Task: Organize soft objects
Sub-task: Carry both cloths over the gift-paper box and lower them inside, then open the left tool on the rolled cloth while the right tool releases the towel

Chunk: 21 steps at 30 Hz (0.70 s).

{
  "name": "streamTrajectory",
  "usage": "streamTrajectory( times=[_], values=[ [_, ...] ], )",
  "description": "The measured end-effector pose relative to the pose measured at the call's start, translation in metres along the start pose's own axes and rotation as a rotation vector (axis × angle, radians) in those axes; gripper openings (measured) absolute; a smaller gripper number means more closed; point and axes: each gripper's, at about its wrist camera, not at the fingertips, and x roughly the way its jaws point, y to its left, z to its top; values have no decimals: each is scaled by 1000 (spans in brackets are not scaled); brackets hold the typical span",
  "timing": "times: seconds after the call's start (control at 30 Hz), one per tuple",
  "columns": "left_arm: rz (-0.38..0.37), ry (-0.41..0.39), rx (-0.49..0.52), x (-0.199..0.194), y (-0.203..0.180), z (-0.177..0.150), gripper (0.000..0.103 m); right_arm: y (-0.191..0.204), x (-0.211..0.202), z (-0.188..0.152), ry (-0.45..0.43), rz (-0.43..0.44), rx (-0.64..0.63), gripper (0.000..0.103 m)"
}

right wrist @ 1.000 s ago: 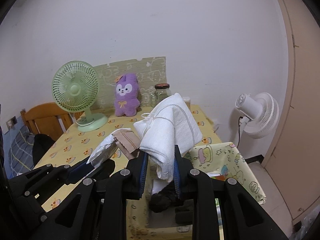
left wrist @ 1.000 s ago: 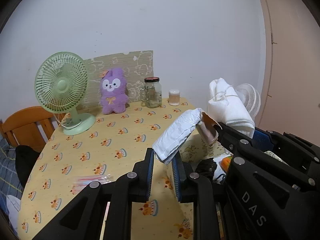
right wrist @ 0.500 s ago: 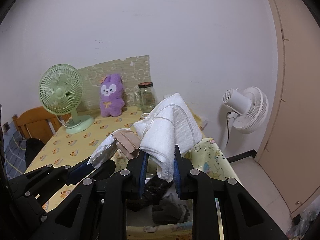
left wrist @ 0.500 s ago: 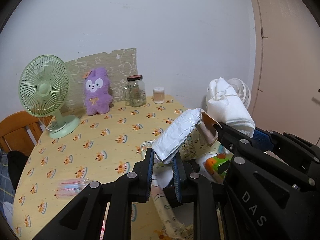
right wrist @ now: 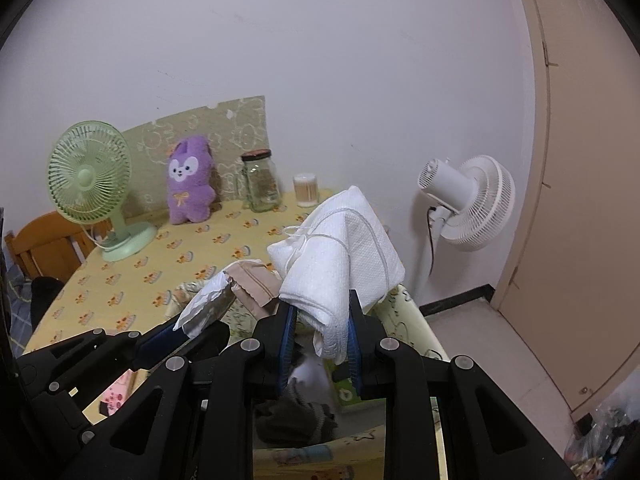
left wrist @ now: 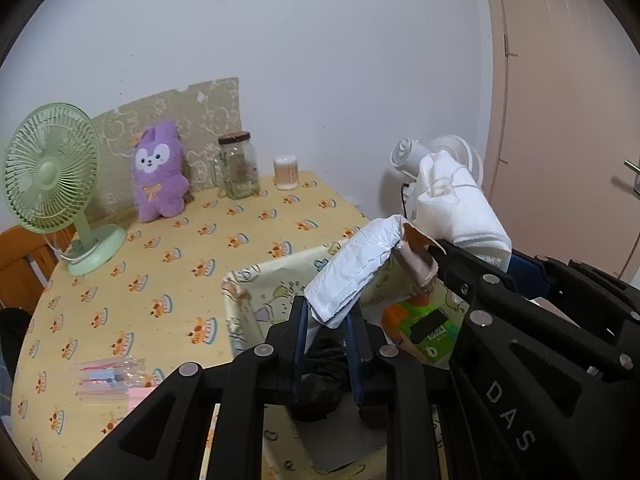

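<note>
R hand-held gripper (right wrist: 321, 334) pinches white string-tied towel (right wrist: 340, 252).

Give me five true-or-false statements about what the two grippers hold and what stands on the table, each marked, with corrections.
1. The right gripper is shut on a tied white towel bundle. True.
2. The left gripper is empty. False: it is shut on a flat white packet.
3. The purple plush lies in the fabric bin. False: it stands on the table, against the back board.
4. A glass jar stands beside the plush. True.
5. The green fan stands on the floor. False: on the table.
</note>
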Motion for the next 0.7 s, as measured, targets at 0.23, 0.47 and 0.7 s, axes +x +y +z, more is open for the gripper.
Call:
streamTrajectory(
  times=[0.23, 0.47, 0.7],
  values=[
    [19, 61, 14, 15, -6, -4, 32, -7, 12, -8, 34, -13, 9, 26],
    [6, 74, 17, 16, -4, -6, 50, -6, 16, -9, 42, 0, 6, 26],
    [-14, 58, 22, 7, -3, -8, 74, -6, 16, -10, 54, 18, 36, 54]
  ],
)
